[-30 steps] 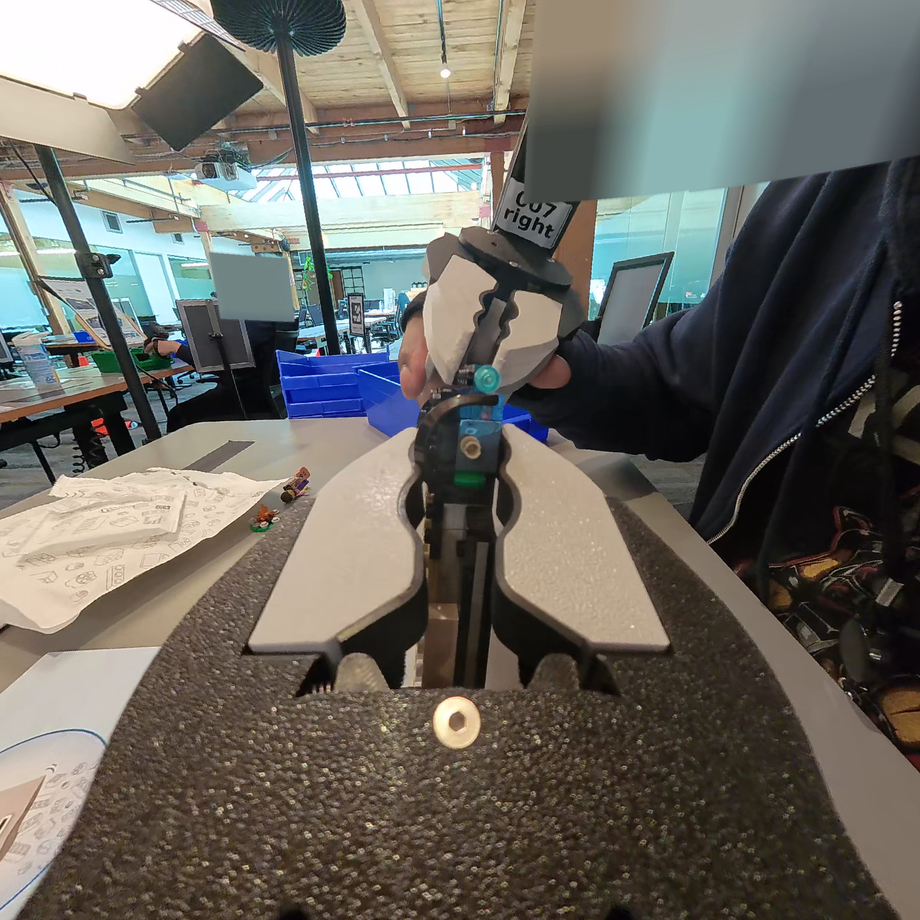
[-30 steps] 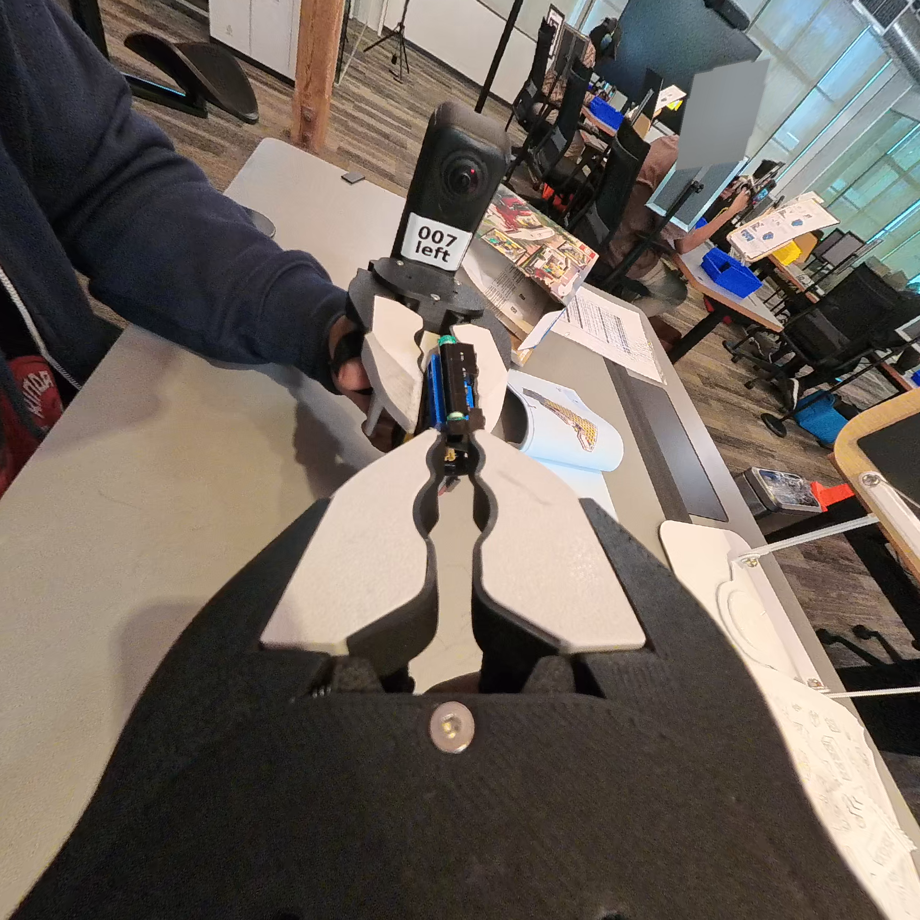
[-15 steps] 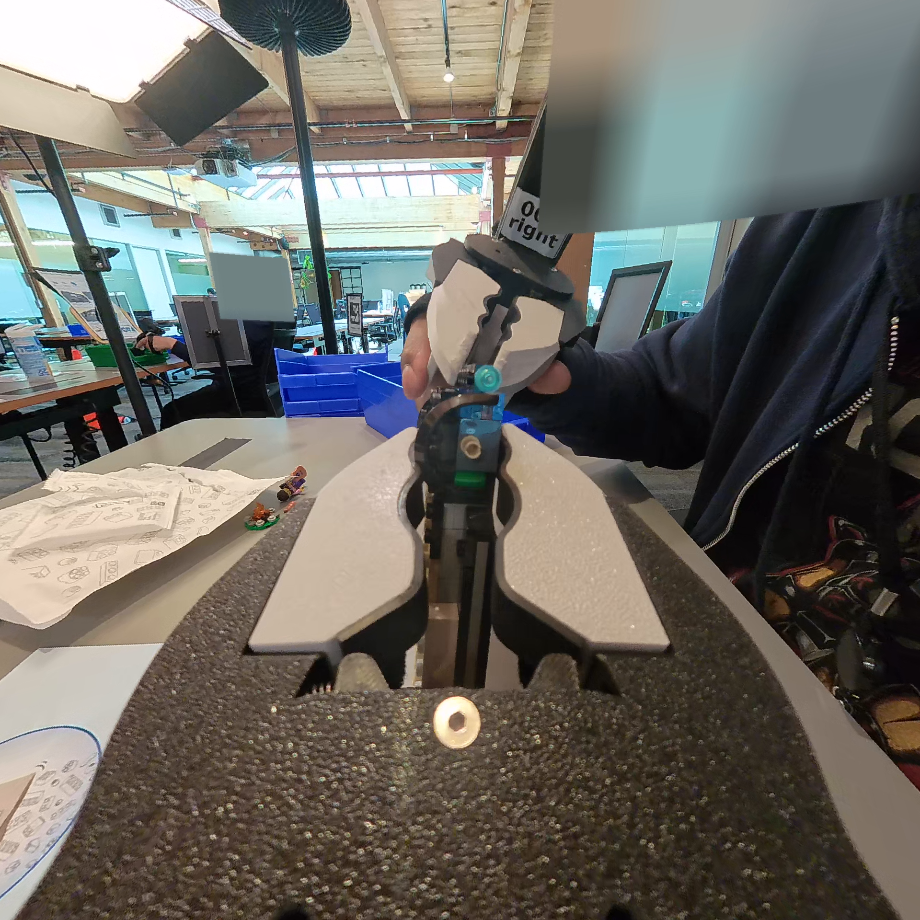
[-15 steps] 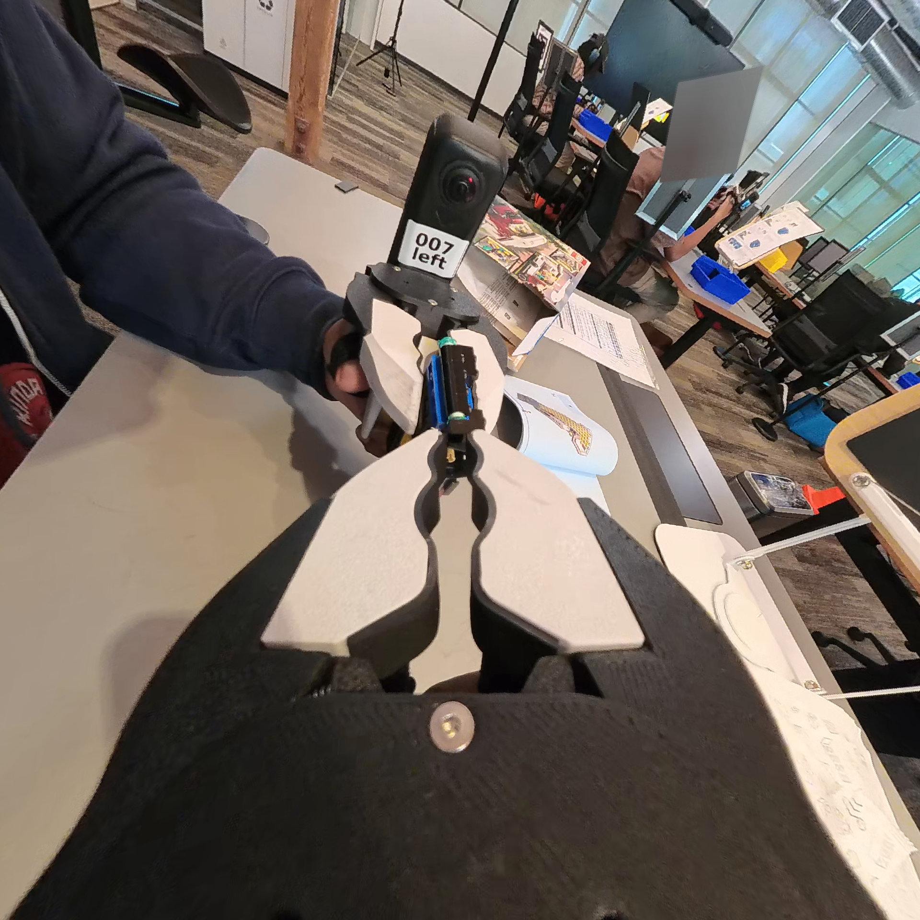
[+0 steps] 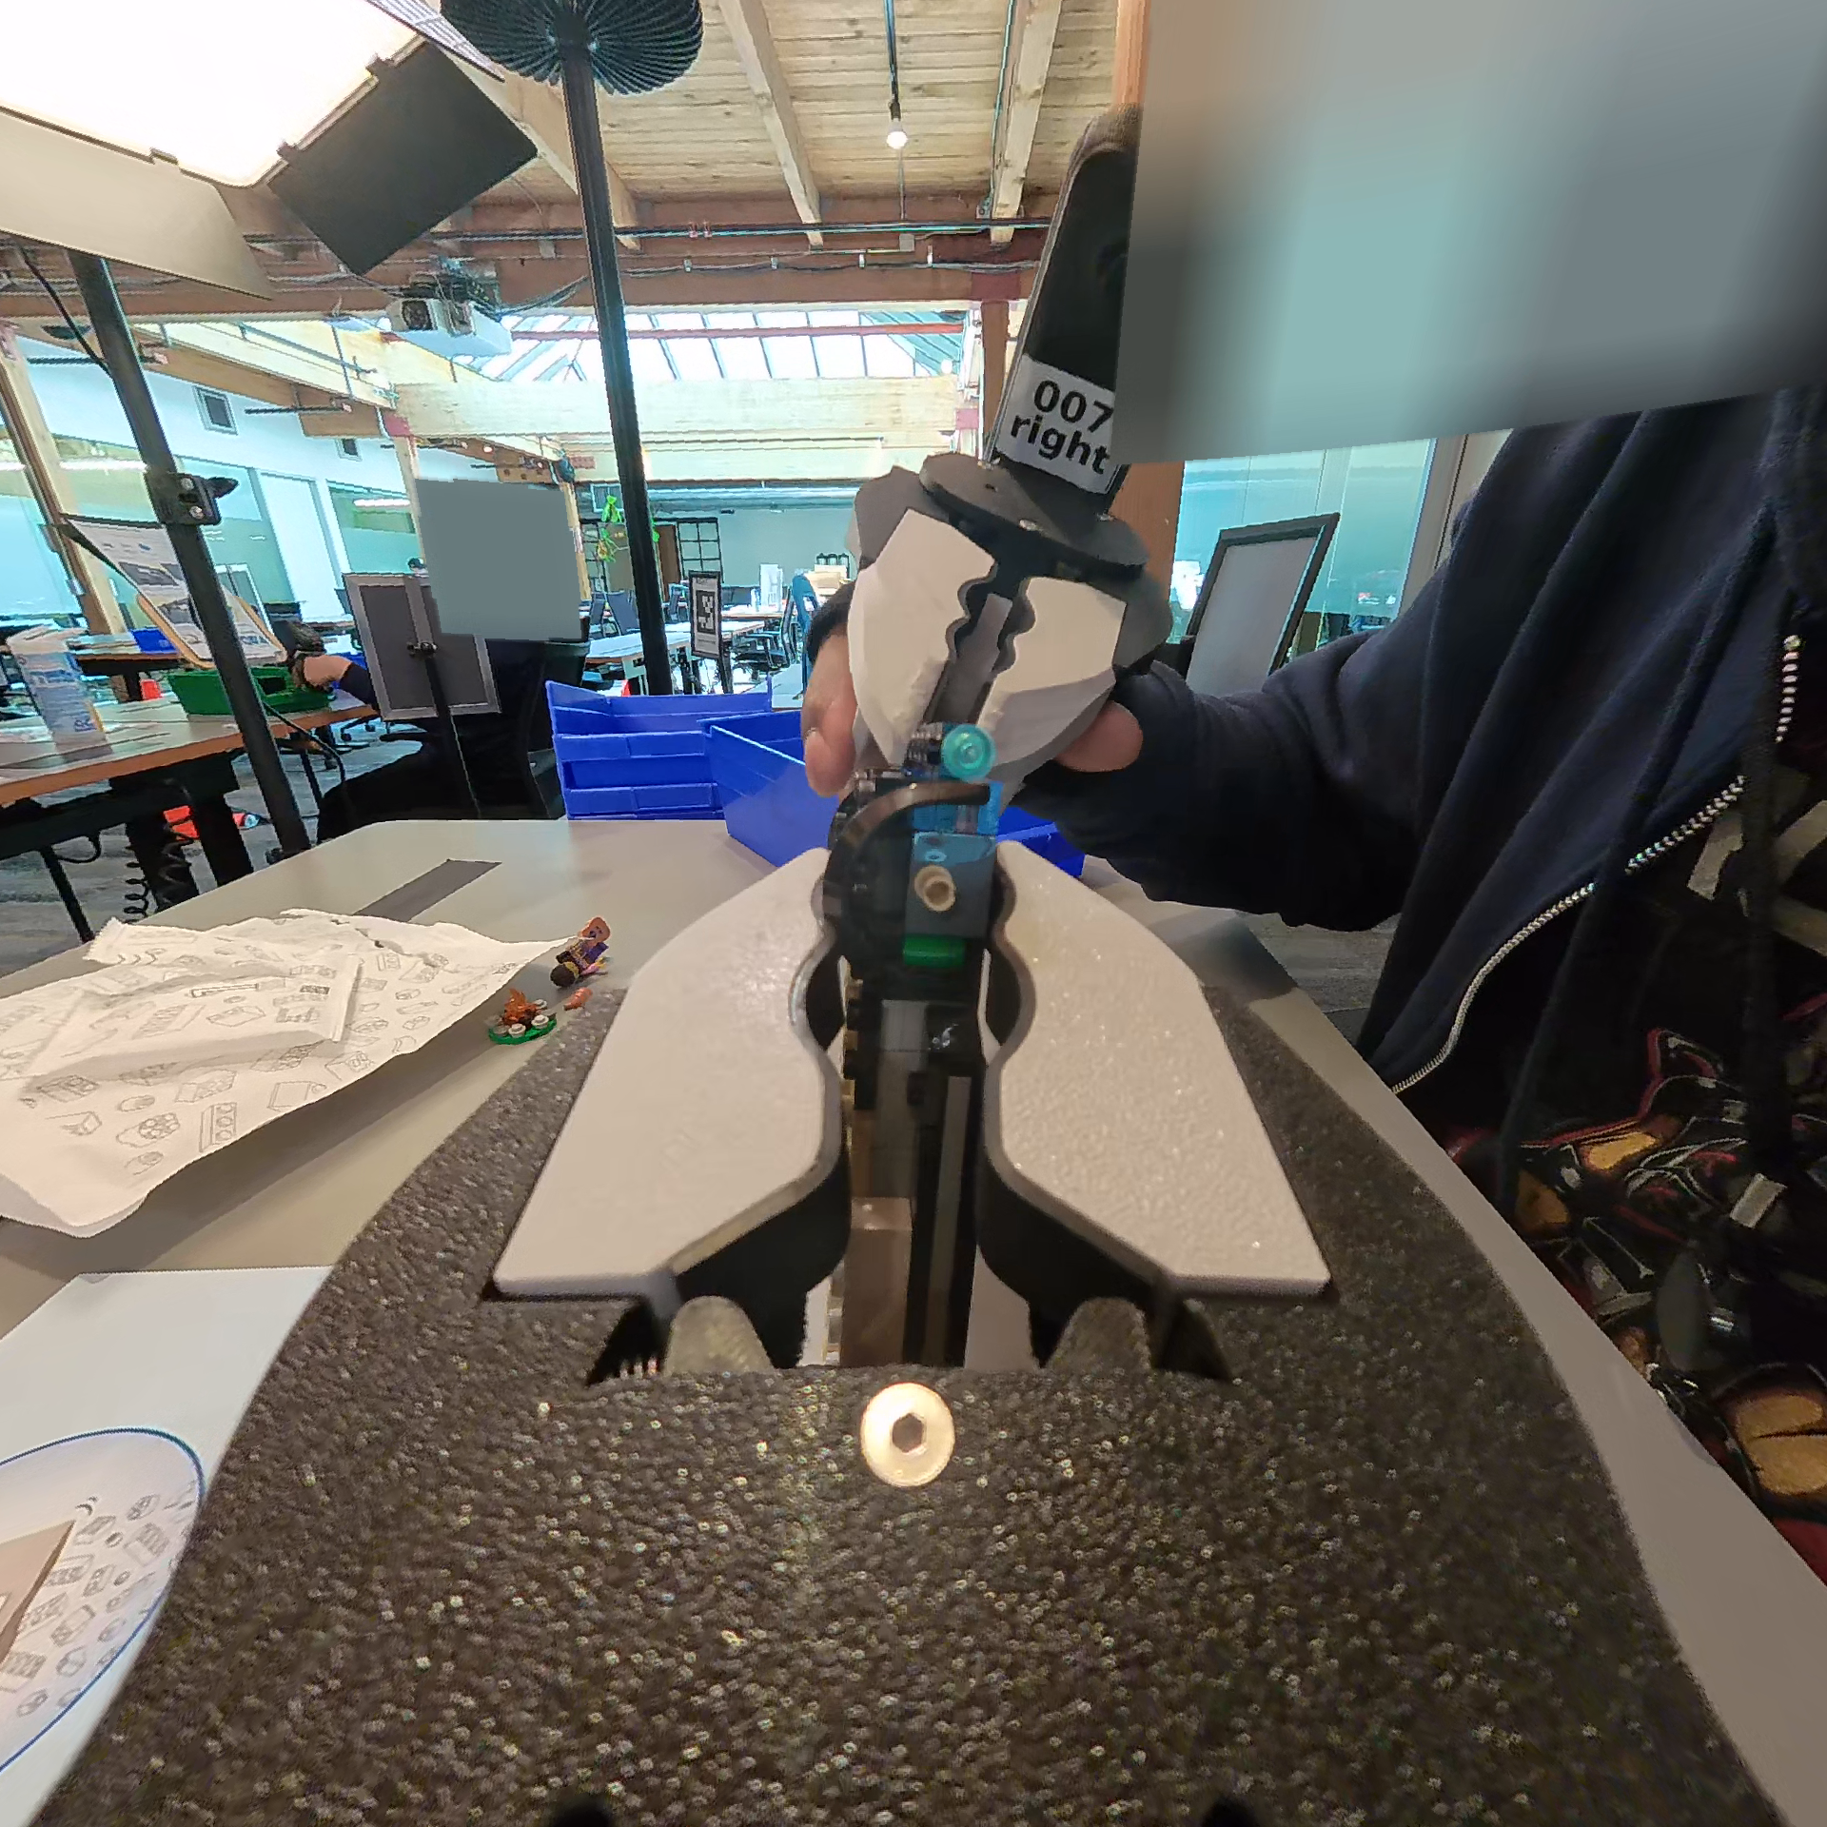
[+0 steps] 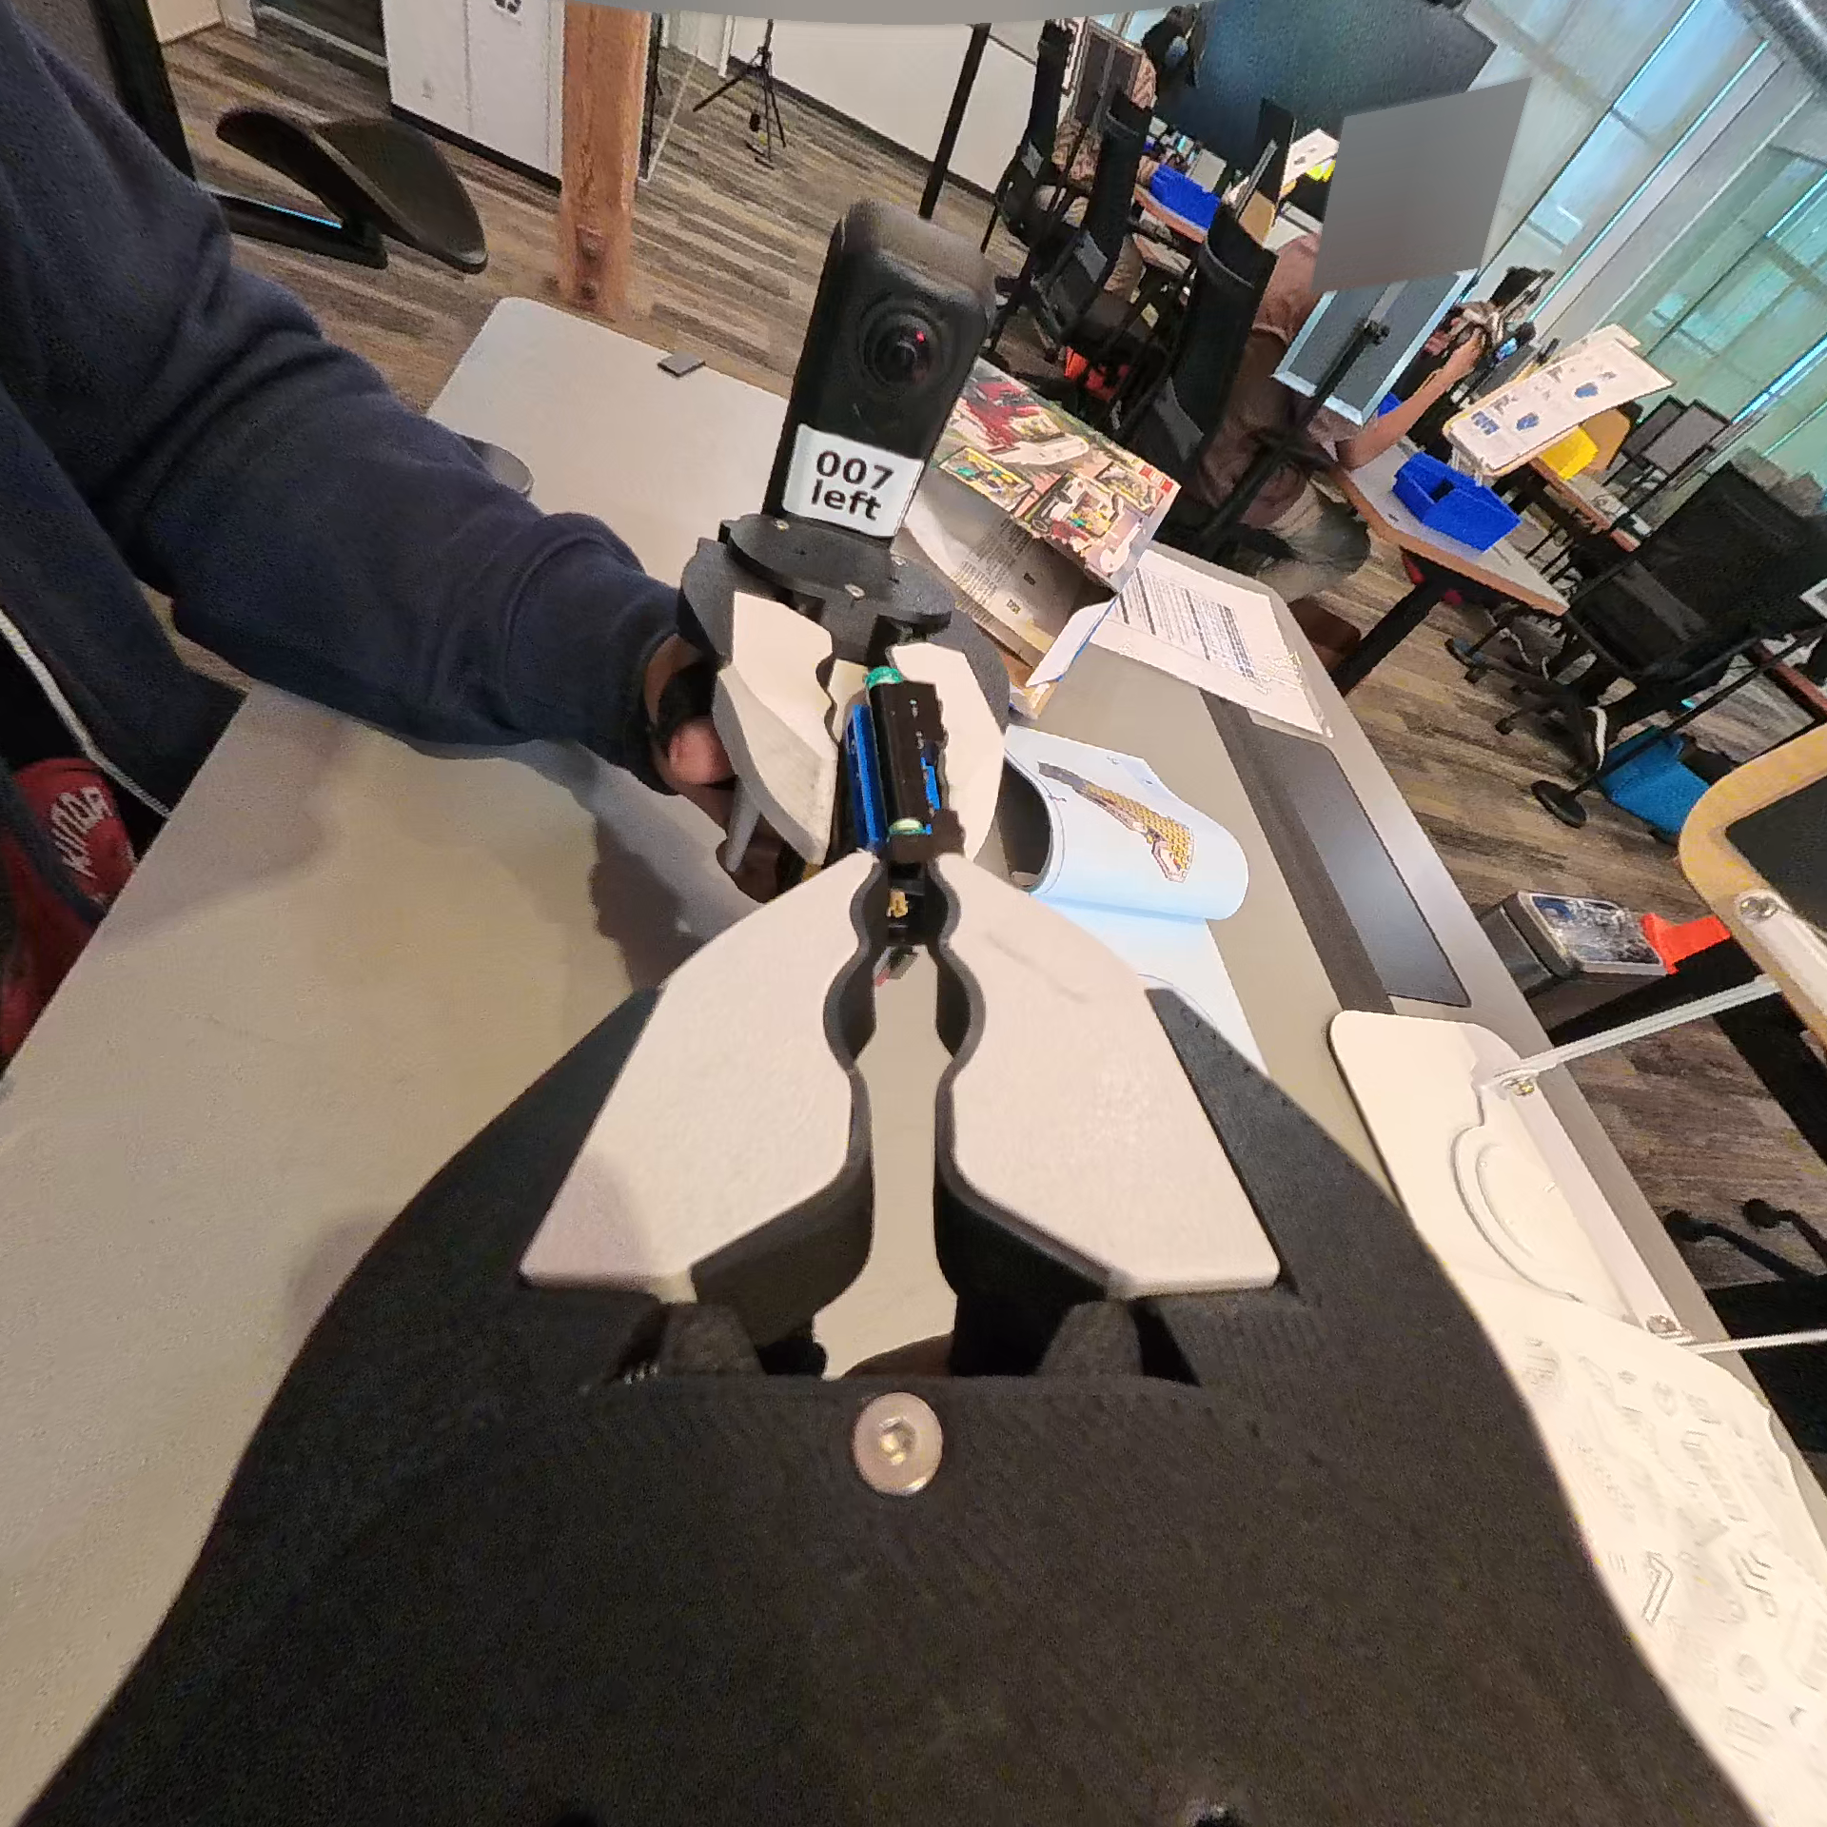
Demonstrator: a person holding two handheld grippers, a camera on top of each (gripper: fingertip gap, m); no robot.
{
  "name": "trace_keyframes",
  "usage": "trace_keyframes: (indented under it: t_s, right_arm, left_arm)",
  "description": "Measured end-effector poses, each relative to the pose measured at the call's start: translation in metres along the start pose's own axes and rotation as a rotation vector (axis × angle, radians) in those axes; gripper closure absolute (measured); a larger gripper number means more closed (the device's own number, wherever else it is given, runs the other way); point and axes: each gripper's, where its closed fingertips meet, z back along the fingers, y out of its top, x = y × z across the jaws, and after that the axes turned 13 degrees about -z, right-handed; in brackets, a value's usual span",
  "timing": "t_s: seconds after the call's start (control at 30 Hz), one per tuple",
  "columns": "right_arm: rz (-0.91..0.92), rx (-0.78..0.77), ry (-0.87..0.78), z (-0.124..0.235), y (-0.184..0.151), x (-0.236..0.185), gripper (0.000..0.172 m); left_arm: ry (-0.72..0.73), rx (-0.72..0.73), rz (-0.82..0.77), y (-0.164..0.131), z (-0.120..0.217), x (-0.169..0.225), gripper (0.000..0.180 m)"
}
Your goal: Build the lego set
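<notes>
My left gripper [image 5: 910,875] is shut on a long black and blue brick model [image 5: 934,890] that runs back between its fingers. My right gripper [image 5: 934,739] comes down onto the model's far end, beside a teal round stud [image 5: 966,748]. In the right wrist view my right gripper [image 6: 902,890] is shut on a small black piece [image 6: 905,870] at the end of the model [image 6: 905,751]. The left gripper [image 6: 890,791] faces it and clamps the model from both sides. Both are held above the grey table [image 6: 297,989].
Printed paper sheets [image 5: 198,1028] and small toy figure parts [image 5: 583,959] lie at the left. Blue bins [image 5: 643,751] stand at the back. An open booklet [image 6: 1127,840], a printed box [image 6: 1048,494] and a white tray [image 6: 1463,1137] lie to the right. A person's dark sleeve [image 6: 297,554] reaches in. Only a small space, under 4 cm, lies between the two pairs of fingers.
Both grippers stay joined at the model and drift only slightly together. The right pads closed a little tighter on the small black piece. The left grasp is unchanged.
</notes>
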Motion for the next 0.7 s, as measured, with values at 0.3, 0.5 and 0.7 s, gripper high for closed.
trace_keyframes:
  t_s: [0.3,0.5,0.7]
  right_arm:
    - [-0.054,-0.013,-0.001,-0.0008,-0.0017,0.0018,0.165]
    - [-0.115,-0.022,0.024,0.0,-0.0024,0.001,0.166]
    - [-0.082,-0.019,0.009,0.0001,-0.0025,0.0009,0.166]
  left_arm:
    - [-0.003,0.007,0.037,-0.0014,0.0002,-0.0015,0.155]
    - [-0.005,0.001,0.028,-0.0019,-0.0001,-0.0007,0.155]
    - [-0.002,-0.001,0.026,-0.0018,-0.0001,-0.001,0.155]
